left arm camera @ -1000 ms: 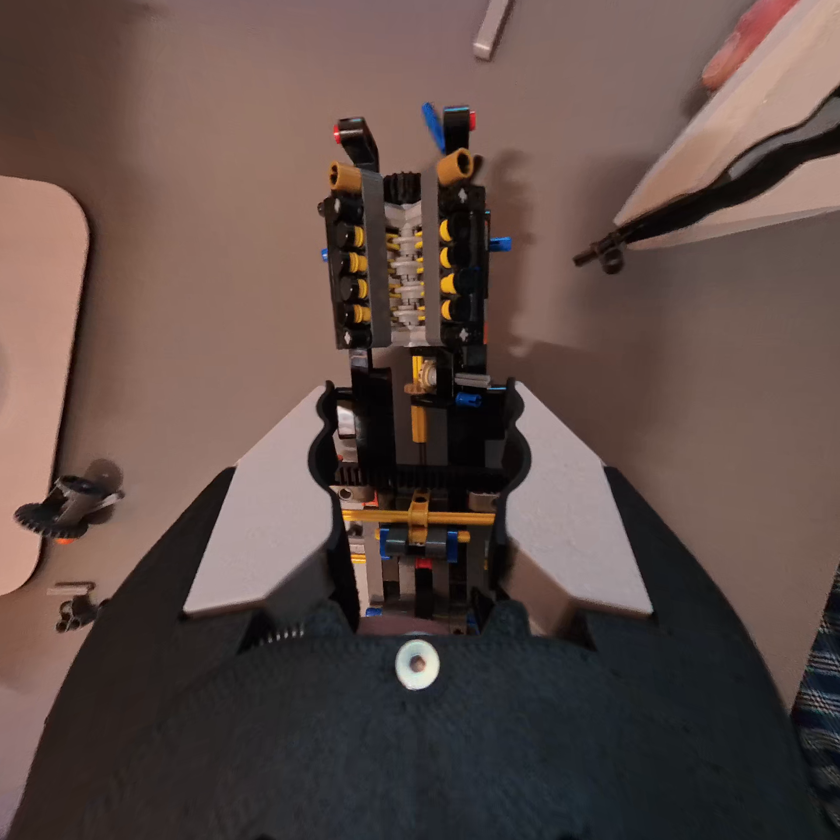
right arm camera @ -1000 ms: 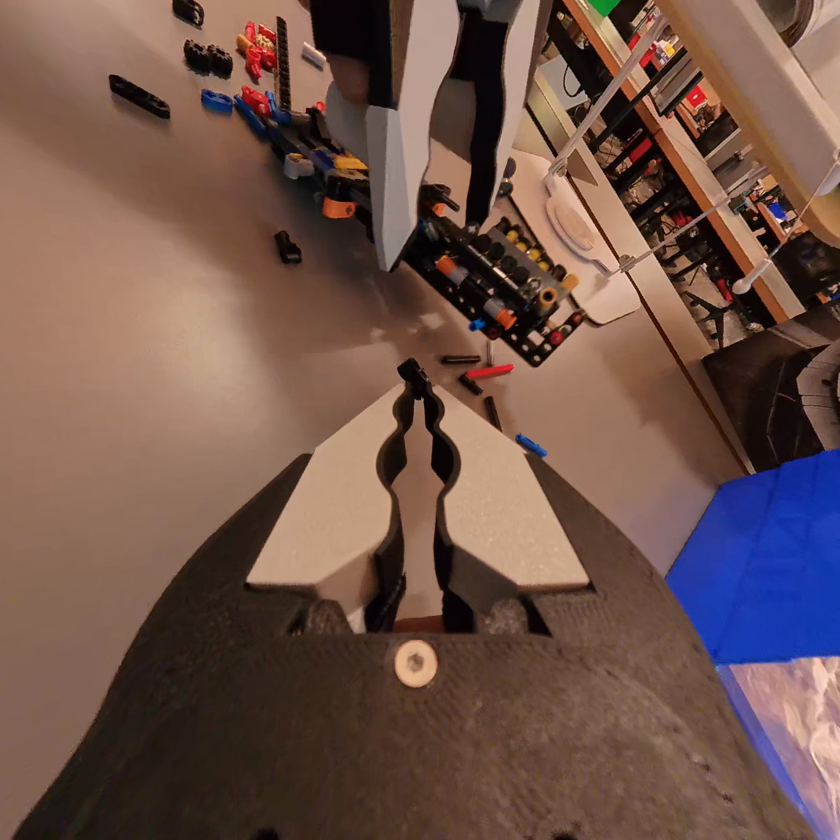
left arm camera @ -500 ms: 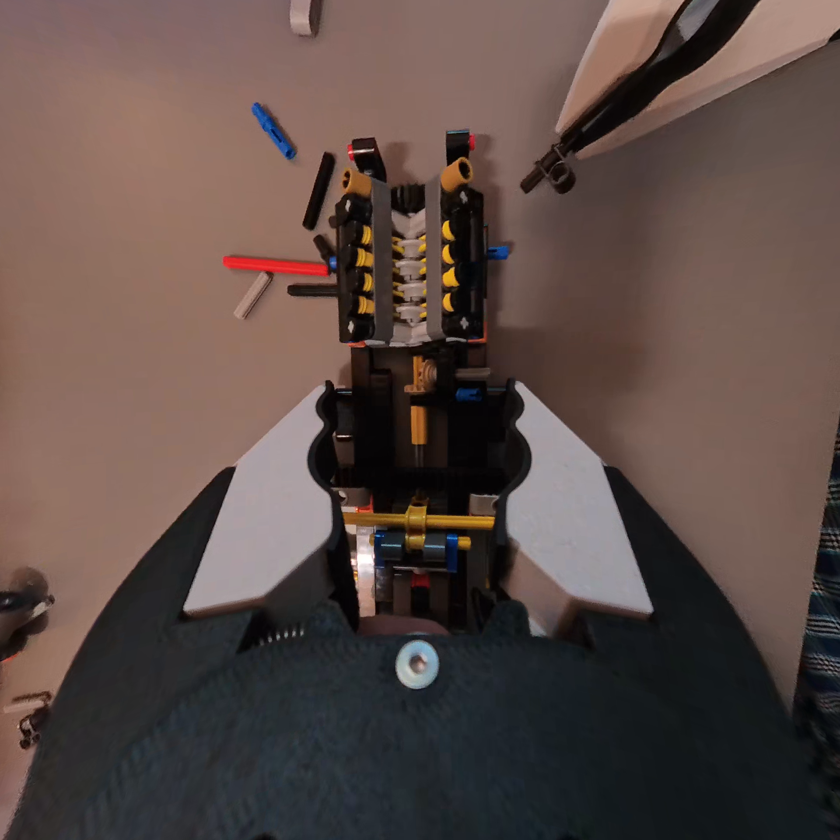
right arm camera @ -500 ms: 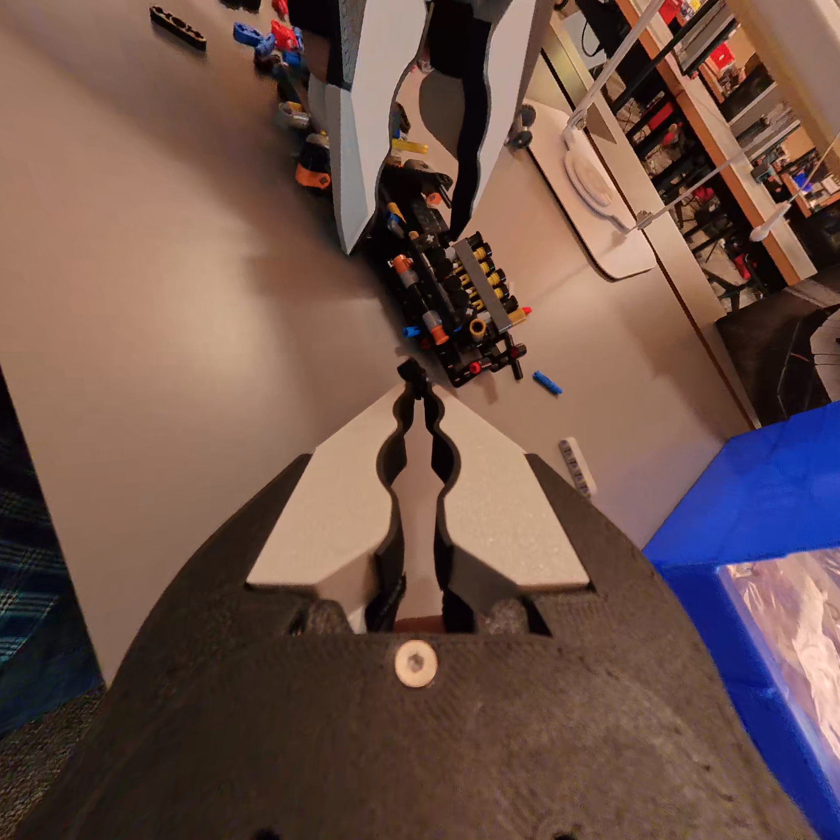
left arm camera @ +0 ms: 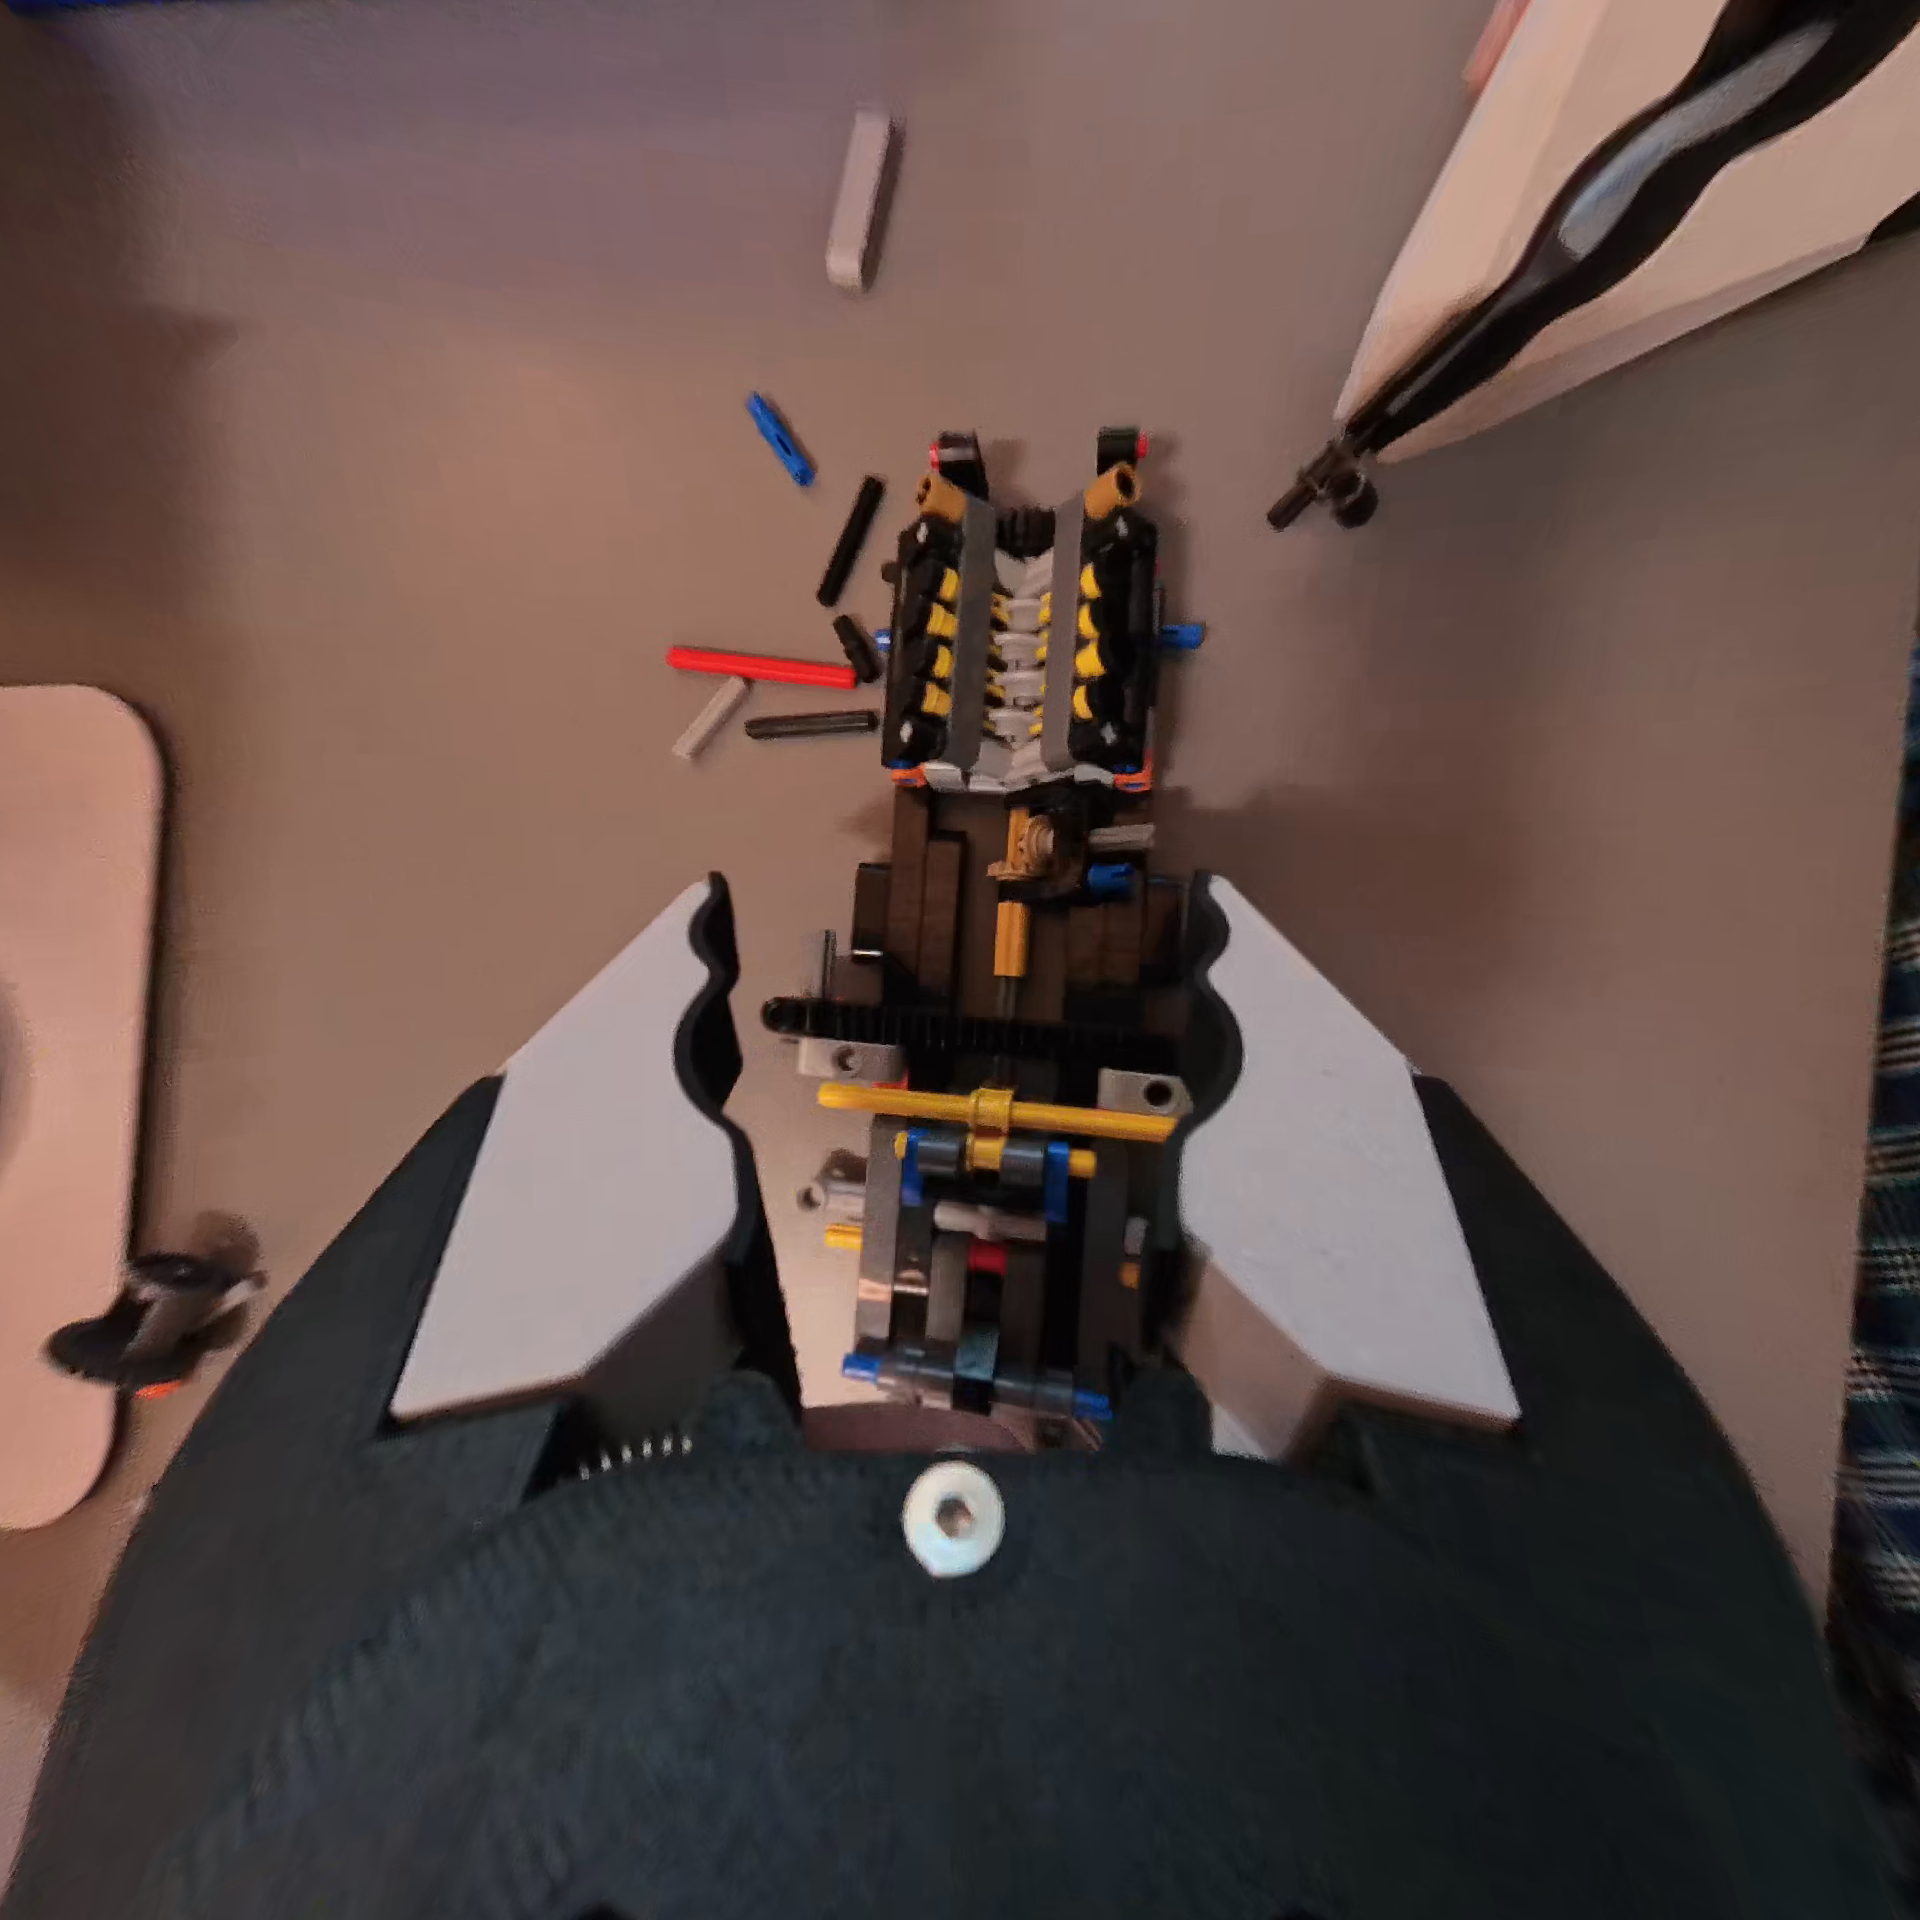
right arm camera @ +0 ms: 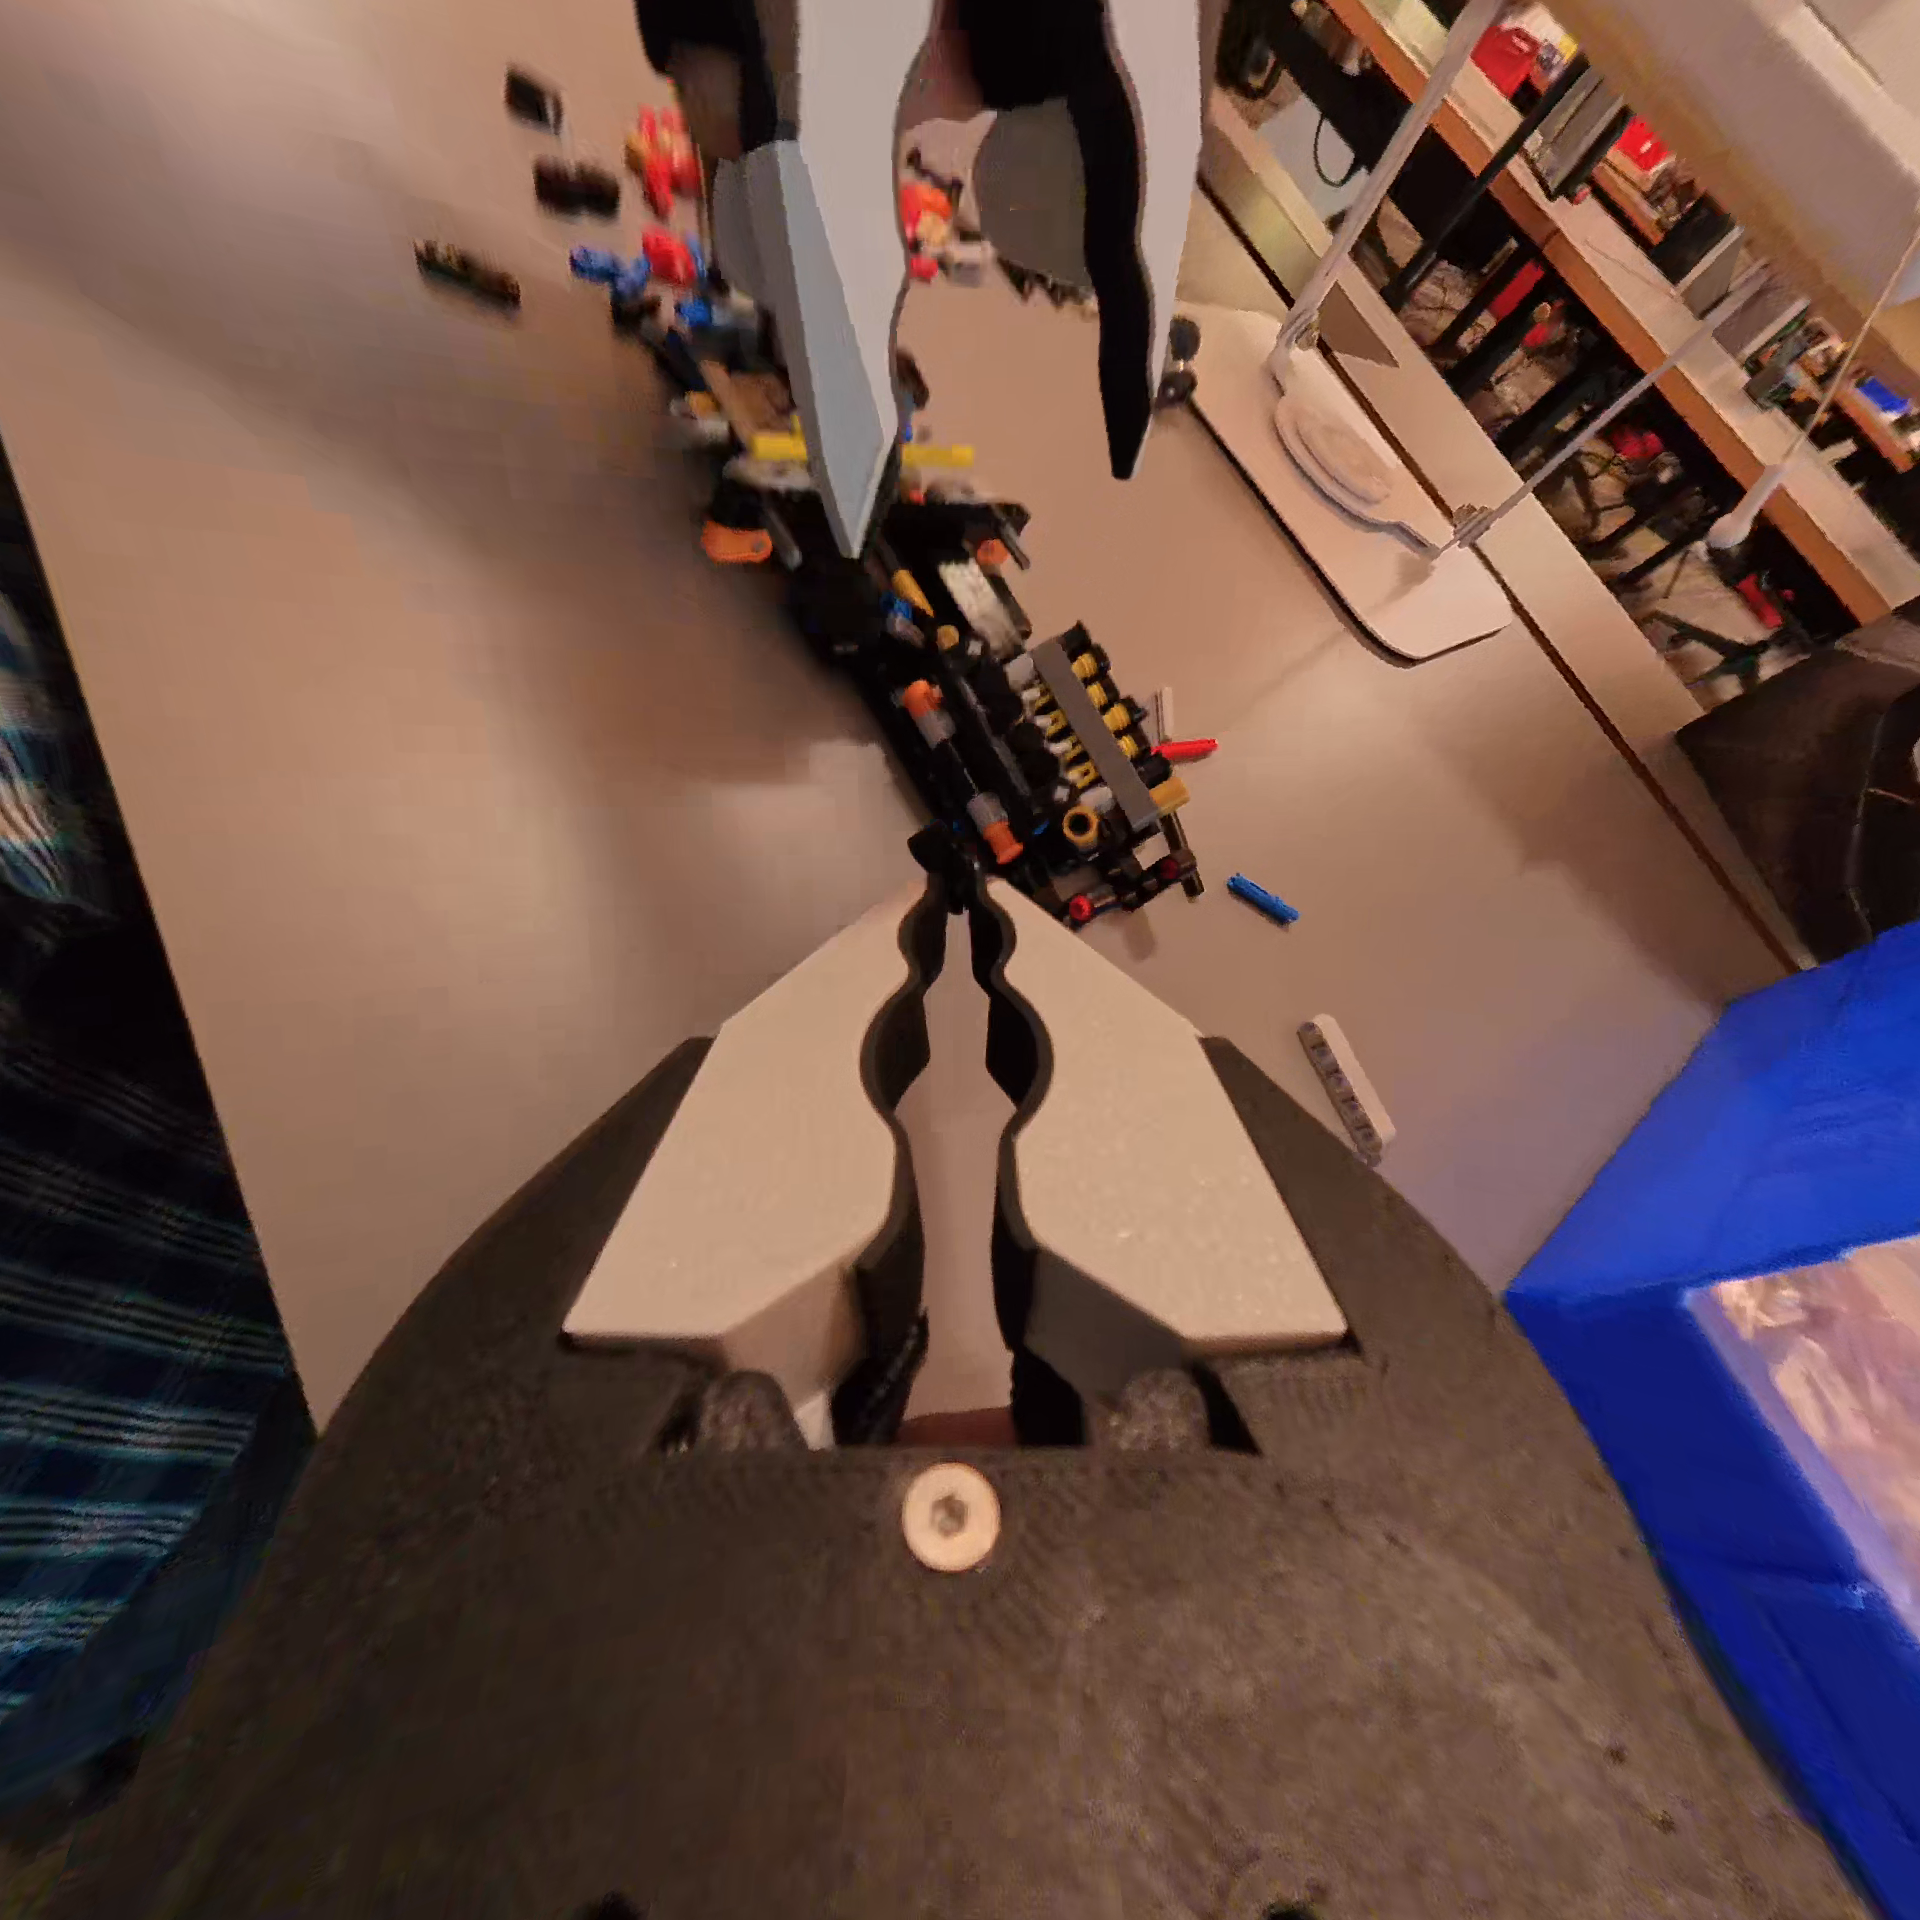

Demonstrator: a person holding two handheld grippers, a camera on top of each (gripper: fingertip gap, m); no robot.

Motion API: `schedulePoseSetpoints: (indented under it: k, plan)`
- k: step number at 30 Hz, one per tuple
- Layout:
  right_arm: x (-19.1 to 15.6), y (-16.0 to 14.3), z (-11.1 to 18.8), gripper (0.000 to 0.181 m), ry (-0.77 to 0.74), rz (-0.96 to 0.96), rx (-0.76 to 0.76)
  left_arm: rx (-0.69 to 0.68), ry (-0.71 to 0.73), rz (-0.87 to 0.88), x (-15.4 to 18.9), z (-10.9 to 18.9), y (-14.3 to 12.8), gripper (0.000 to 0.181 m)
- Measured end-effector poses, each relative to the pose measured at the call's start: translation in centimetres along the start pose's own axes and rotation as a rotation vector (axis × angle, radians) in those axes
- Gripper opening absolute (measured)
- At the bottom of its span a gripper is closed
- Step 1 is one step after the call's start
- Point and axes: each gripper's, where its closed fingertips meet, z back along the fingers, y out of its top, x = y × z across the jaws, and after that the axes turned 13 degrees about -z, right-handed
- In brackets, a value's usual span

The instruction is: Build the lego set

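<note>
The long black, grey and yellow lego model (left arm camera: 1023, 644) lies on the tan table (left arm camera: 416, 520). My left gripper (left arm camera: 961, 894) is open and straddles its rear half. The left pad (left arm camera: 707, 997) stands clear of the model; the right pad (left arm camera: 1210, 997) is close against its side. The model also shows in the right wrist view (right arm camera: 1039, 727), with the left gripper (right arm camera: 987, 504) above it. My right gripper (right arm camera: 951, 899) is shut on a small black lego piece (right arm camera: 940, 852), held just beside the model's engine end. The right gripper (left arm camera: 1558, 239) and its piece (left arm camera: 1325, 499) also show in the left wrist view.
Loose parts lie left of the engine: a red axle (left arm camera: 758, 665), a blue pin (left arm camera: 779, 436), a black axle (left arm camera: 810, 724) and a grey beam (left arm camera: 860, 197). A white pad (left arm camera: 73, 1039) and a gear piece (left arm camera: 145, 1320) sit at the left. A blue bin (right arm camera: 1766, 1247) stands at the right. From the left gripper's tips to the black axle (left arm camera: 810, 724) is close to 6 cm.
The left gripper set the model down beside the loose axles, then opened and let it go. The right gripper stayed shut on the black piece and came closer to the engine end.
</note>
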Motion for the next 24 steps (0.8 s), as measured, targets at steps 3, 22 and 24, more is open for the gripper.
schedulePoseSetpoints:
  k: [3, 22, 24]
  plan:
    - [-0.2, 1.8, 0.2, 0.002, 0.069, -0.151, 0.081, 0.099, 0.108, -0.051, -0.1, 2.2, 2.1, 0.07]
    - [-2.6, 6.3, -0.3, 0.003, 0.431, -0.487, 0.209, 0.254, 0.248, -0.284, 4.7, 2.2, 5.7, 0.004]
    - [-2.8, 6.2, -0.2, 0.003, 0.435, -0.473, 0.197, 0.247, 0.251, -0.294, 5.0, 2.1, 5.5, 0.003]
